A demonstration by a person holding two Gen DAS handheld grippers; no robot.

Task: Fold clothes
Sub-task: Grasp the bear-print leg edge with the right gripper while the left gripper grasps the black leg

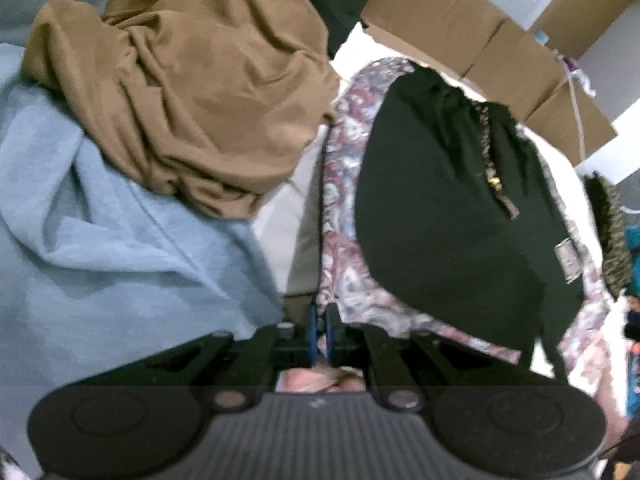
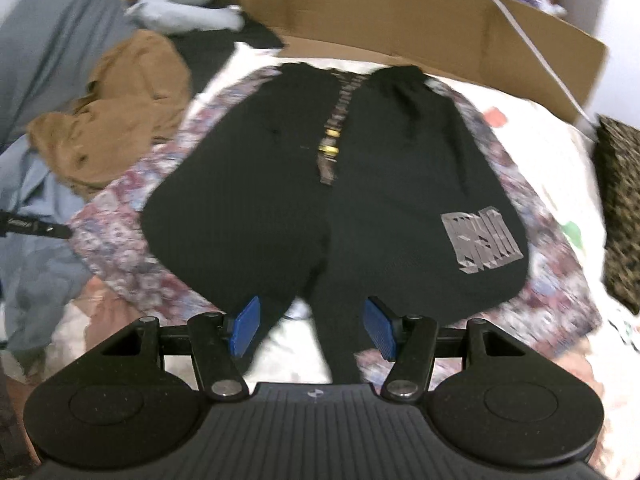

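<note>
step: black shorts (image 2: 332,208) spread flat | left gripper (image 1: 319,338) jaws clenched, on what unclear | right gripper (image 2: 312,326) jaws released over hem | next: likely grasp hem

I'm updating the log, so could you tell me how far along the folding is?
Done: the black shorts lie spread flat. In hand: the left gripper is shut on the patterned fabric beneath them; the right gripper is open at the shorts' hem. Left: folding them, then the brown garment.

Grey patch lettering (image 2: 482,238) on black garment (image 2: 280,208) smeared unreadable, cardboard box (image 2: 360,4) cut off at top edge
</note>
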